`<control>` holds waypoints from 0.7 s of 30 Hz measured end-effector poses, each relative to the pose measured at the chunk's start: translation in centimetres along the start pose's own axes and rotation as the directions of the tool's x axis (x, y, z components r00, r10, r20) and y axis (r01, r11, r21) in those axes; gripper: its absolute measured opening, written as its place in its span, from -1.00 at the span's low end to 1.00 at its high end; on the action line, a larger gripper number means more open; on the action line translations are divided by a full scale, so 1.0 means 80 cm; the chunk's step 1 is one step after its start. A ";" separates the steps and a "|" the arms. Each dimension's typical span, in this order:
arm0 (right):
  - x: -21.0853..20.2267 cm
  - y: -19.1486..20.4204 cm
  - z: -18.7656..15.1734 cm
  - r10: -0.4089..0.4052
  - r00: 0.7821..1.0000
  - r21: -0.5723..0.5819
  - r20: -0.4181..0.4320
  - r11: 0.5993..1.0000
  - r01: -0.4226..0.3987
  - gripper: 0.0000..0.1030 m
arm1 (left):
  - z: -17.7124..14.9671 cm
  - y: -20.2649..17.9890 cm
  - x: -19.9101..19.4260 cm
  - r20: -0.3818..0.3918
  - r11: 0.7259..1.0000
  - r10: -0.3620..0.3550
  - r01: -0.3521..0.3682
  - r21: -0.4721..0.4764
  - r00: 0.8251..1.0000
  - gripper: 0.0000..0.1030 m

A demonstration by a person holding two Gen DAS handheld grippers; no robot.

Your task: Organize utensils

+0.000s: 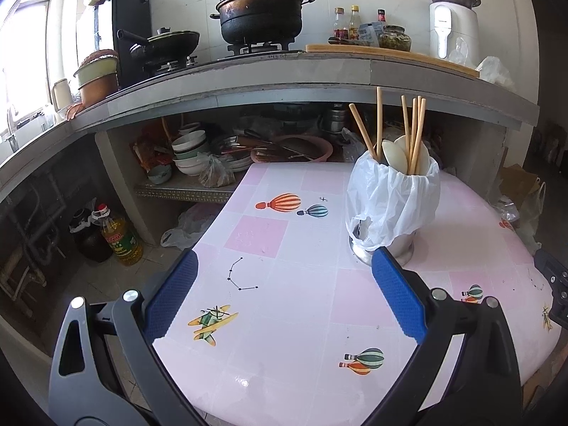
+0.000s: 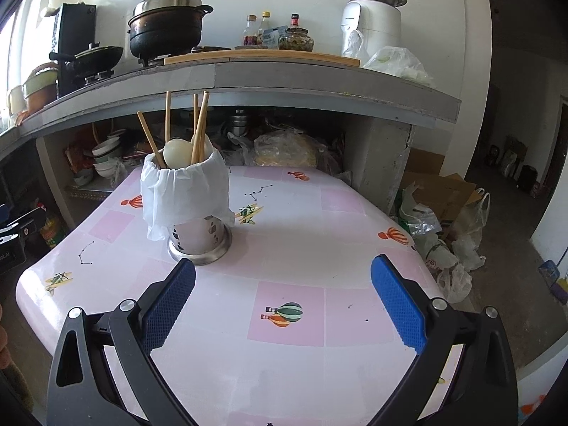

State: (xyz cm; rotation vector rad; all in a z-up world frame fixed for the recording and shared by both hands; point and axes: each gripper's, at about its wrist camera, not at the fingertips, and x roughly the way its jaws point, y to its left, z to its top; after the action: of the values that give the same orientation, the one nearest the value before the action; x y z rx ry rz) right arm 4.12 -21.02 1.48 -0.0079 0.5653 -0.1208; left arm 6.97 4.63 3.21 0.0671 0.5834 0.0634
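Note:
A steel utensil holder point(image 1: 397, 245) lined with a white plastic bag point(image 1: 394, 198) stands on the pink table point(image 1: 284, 284). It holds several wooden chopsticks point(image 1: 413, 131) and white spoons point(image 1: 394, 152). My left gripper point(image 1: 284, 294) is open and empty, low over the table, with the holder just beyond its right finger. In the right wrist view the holder point(image 2: 198, 238) with chopsticks point(image 2: 198, 124) and a spoon point(image 2: 177, 152) stands ahead left. My right gripper point(image 2: 284, 301) is open and empty over the table point(image 2: 355, 220).
A kitchen counter point(image 1: 284, 78) with a black pot point(image 1: 261, 10), a pan point(image 1: 167, 44), bottles and a white appliance point(image 1: 452, 21) runs behind. Bowls and plates point(image 1: 191, 152) fill the shelf below. An oil bottle point(image 1: 119, 238) and bags point(image 2: 443, 241) sit on the floor.

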 end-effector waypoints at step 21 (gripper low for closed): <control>-0.004 0.020 -0.001 0.085 0.996 -0.007 -0.034 0.996 -0.086 0.87 | -0.009 0.011 -0.008 -0.035 0.999 0.035 -0.036 -0.023 0.999 0.84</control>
State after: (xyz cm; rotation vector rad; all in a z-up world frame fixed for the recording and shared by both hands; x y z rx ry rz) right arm 4.02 -19.43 1.50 0.0104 0.5984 -0.0353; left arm 6.04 5.51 3.05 0.0537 0.6163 0.1058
